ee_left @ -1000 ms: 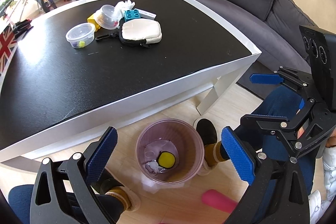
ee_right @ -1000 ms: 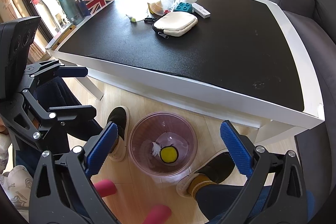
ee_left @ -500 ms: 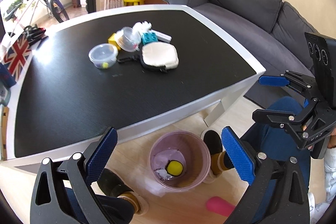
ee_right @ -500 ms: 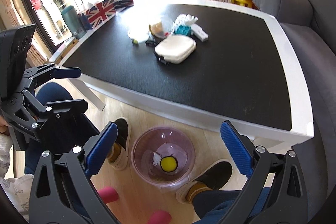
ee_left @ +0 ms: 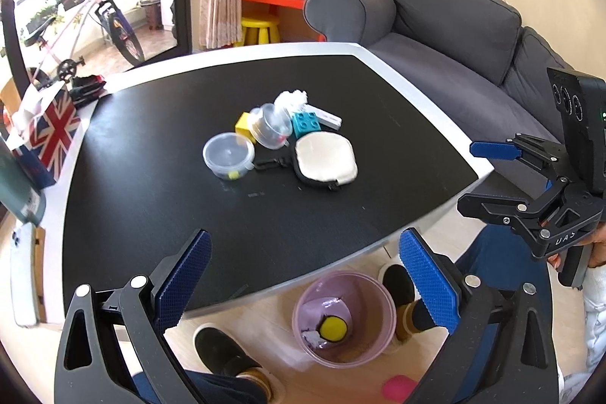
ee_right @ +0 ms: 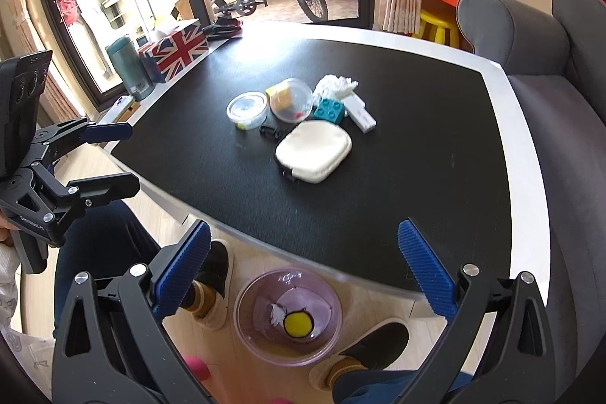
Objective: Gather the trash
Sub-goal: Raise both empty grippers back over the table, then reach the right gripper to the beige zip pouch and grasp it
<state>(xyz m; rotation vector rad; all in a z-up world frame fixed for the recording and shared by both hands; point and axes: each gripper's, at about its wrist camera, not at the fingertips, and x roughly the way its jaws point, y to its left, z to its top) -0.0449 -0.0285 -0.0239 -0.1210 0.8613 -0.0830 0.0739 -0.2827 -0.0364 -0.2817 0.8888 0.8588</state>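
A pink trash bin (ee_left: 378,339) (ee_right: 329,336) stands on the floor by the table's near edge, holding a yellow round item and crumpled white paper. On the black table (ee_left: 170,199) (ee_right: 416,177) lie a crumpled white tissue (ee_left: 291,99) (ee_right: 335,86), two clear plastic cups (ee_left: 228,155) (ee_right: 247,109), a white pouch (ee_left: 325,163) (ee_right: 314,156), toy bricks and a white stick. My left gripper (ee_left: 303,267) and right gripper (ee_right: 305,260) are open and empty, held above the table's near edge. Each shows in the other's view, left (ee_right: 102,158) and right (ee_left: 488,177).
A grey sofa (ee_left: 454,36) stands to the right of the table. A Union Jack box (ee_right: 174,50), a green flask (ee_right: 128,69) and a phone (ee_left: 22,279) sit along the table's left side. The person's feet (ee_left: 227,354) flank the bin.
Both grippers have risen and drawn back from over the bin, so more tabletop shows and the bin looks smaller and lower. Both stayed open and empty.
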